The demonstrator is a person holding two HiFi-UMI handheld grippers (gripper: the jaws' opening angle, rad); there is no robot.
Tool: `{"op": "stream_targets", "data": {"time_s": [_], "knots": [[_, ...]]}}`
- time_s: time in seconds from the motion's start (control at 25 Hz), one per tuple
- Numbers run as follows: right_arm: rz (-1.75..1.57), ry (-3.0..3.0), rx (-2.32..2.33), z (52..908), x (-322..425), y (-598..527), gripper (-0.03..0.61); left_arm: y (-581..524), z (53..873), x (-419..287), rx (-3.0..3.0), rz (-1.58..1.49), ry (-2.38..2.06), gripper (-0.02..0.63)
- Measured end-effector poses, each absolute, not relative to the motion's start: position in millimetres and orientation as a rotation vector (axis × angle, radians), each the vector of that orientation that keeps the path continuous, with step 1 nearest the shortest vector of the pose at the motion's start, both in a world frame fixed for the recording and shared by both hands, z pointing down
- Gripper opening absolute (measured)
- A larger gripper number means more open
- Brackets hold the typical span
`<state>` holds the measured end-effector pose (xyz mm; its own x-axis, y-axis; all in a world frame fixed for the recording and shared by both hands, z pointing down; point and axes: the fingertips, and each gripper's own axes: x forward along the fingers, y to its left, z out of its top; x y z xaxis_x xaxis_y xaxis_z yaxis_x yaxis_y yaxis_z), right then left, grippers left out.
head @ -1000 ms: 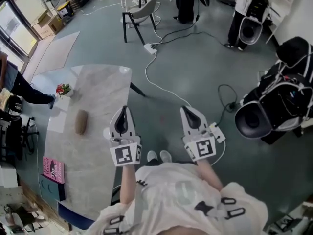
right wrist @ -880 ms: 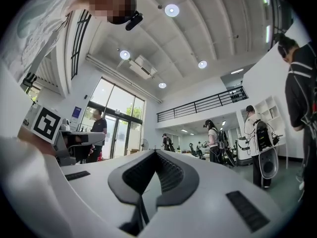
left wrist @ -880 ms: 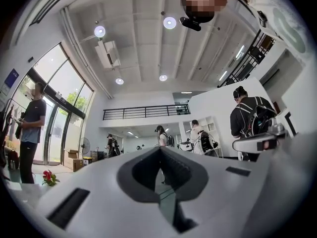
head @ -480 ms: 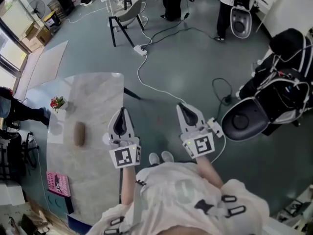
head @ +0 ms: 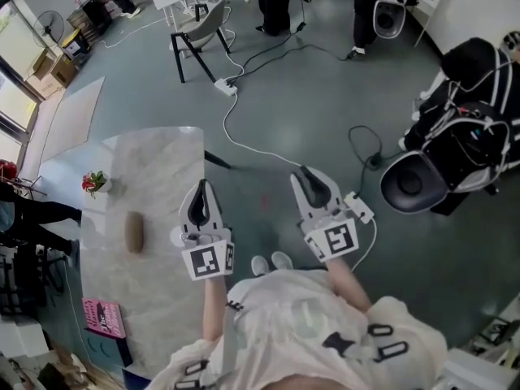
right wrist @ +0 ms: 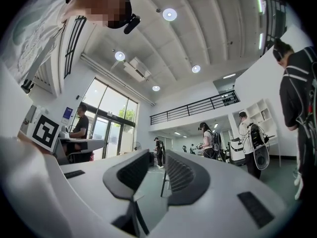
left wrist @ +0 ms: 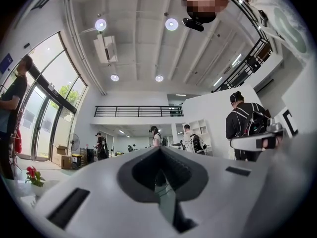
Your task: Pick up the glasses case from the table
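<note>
Far left, head view: marble table (head: pixel 162 161). Pink booklet (head: pixel 104 318) at near end, small red flower (head: pixel 95 183) toward far end. Brown oval glasses case (head: pixel 134 232) flat on tabletop between those two, touching neither, untouched by either gripper.

Next right: left gripper (head: pixel 202 189), held above table's right edge, case off to its left and apart from it. Pointing about level, away from the body. Jaws closed tip to tip in left gripper view, nothing between them.

Centre right: right gripper (head: pixel 306 175), over bare grey floor, clear of the table. Jaws just been opening, now parted by a narrow gap in right gripper view; only floor seen through the gap, nothing held.

Beyond grippers: white cable (head: pixel 244 140) trailing across floor. Far right: black backpack (head: pixel 459 128).
</note>
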<state>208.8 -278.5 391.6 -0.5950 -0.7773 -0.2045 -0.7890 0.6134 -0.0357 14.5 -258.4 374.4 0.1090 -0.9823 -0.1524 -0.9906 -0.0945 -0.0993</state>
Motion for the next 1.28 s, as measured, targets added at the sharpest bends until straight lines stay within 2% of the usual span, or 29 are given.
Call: {"op": "stream_targets", "data": {"time_s": [0.04,0.16,0.2,0.24,0.68,1.28], "knots": [[0.072,2.640,-1.302,393.5,207.7,-279.0,0.130,-257.9,375.1,13.8,-2.206,0.069,1.981,0.003],[0.033,2.640,-1.339,396.5,204.8,-287.1,0.313,-262.2,374.3,13.3,-2.220,0.060,1.965,0.003],[0.027,2.644,-1.347,397.2,202.6,-289.6,0.352,-263.9,372.9,12.5,-2.223,0.061,1.962,0.003],[0.024,2.652,-1.349,397.9,200.0,-291.0,0.365,-265.1,371.2,11.1,-2.225,0.063,1.959,0.003],[0.006,2.728,-1.282,402.1,180.4,-280.1,0.367,-248.8,368.5,-14.6,-2.164,0.066,2.029,0.003],[0.013,2.886,-0.837,398.7,14.0,-230.9,0.367,-146.3,378.2,-169.5,-1.745,0.019,2.374,0.003]]}}
